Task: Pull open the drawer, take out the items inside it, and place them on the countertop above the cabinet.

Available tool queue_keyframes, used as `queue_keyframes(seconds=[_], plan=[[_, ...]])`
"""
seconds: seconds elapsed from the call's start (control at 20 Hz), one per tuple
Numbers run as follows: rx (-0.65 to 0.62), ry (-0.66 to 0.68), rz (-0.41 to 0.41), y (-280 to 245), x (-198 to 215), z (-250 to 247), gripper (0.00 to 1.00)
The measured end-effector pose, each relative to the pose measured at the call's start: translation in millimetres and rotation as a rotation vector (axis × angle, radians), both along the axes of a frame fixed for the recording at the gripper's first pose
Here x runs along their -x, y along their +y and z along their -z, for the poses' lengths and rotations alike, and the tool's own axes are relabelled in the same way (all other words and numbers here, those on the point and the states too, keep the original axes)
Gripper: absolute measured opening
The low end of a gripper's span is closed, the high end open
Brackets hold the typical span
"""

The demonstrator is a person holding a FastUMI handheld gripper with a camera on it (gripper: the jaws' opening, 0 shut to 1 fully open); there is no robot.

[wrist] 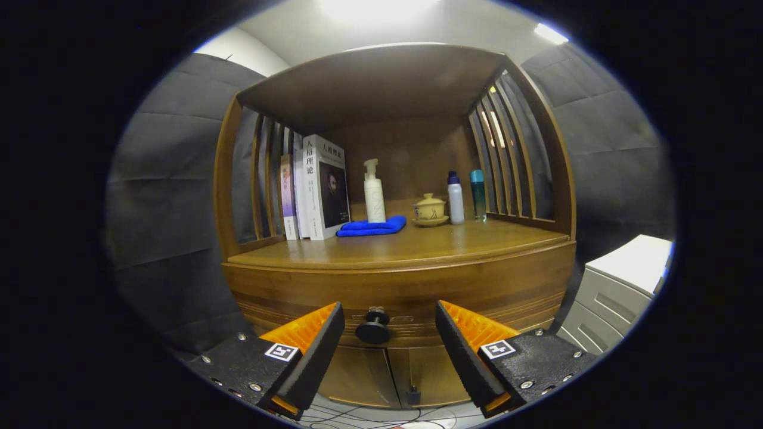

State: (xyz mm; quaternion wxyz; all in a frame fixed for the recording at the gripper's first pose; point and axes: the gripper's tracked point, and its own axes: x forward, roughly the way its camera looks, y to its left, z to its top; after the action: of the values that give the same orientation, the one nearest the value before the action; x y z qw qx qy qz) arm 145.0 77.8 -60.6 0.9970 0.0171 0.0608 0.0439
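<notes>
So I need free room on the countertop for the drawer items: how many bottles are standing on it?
3: a white pump bottle behind the blue cloth, and a white bottle and a teal bottle side by side right of the lidded cup. The books could hide more.

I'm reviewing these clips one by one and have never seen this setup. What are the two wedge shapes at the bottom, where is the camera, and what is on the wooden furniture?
The camera rides on a hand-held two-finger tool and looks forward along it, so the two wedges at the bottom are its own fingers. They stand open and hold nothing. Between them, just ahead, is the dark round knob of the cabinet's drawer, which is closed. Above it is the countertop, under a wooden canopy with slatted sides. On it stand a few books, a white pump bottle behind a folded blue cloth, a small lidded cup on a saucer, a white bottle with a dark cap and a teal bottle. Off to the side stands a pale drawer unit.
</notes>
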Motion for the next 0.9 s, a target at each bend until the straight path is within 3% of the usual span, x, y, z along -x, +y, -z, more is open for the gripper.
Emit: queue_keyframes(seconds=[0.5,0.7,0.9], plan=[[0.030,0.084,-0.012,13,-39,42,0.95],[0.060,0.106,-0.013,11,-44,55,0.86],[0.072,0.103,-0.021,20,-47,56,0.64]])
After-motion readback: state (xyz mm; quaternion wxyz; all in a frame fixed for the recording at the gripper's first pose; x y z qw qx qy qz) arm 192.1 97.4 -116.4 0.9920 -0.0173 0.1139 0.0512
